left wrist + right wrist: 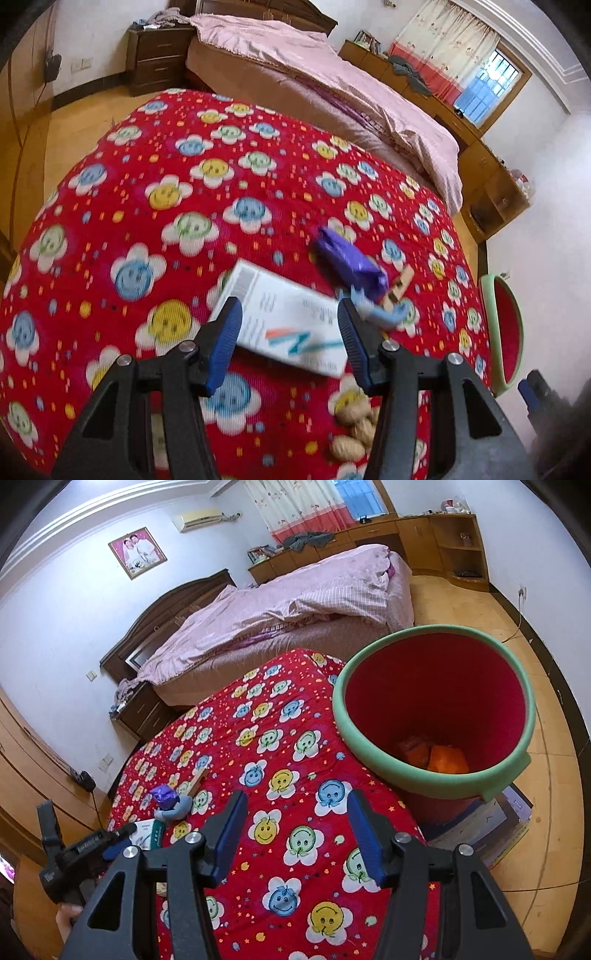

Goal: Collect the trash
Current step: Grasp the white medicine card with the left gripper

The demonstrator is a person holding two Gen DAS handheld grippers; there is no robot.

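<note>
A white carton [284, 321] lies flat on the red flowered cloth [166, 221]. My left gripper [288, 304] hovers just above its near half, open, with the pads not touching it. Just beyond the carton are a crumpled purple wrapper [349, 264], a light blue scrap [384, 314] and a small wooden piece [399, 286]. Peanut shells [354, 424] lie under the gripper's right arm. My right gripper [297, 797] is open and empty over the cloth, left of the red bin with its green rim [340, 716]. Orange trash [443, 758] sits in the bin. In the right wrist view the left gripper [120, 840] is by the carton [147, 832].
The bin stands off the table's right edge on a stack of flat boxes [491, 823] on the wooden floor. A bed with a pink cover [280, 613] lies beyond the table, with a dark nightstand [140, 709] beside it. A person's hand [66, 919] holds the left gripper.
</note>
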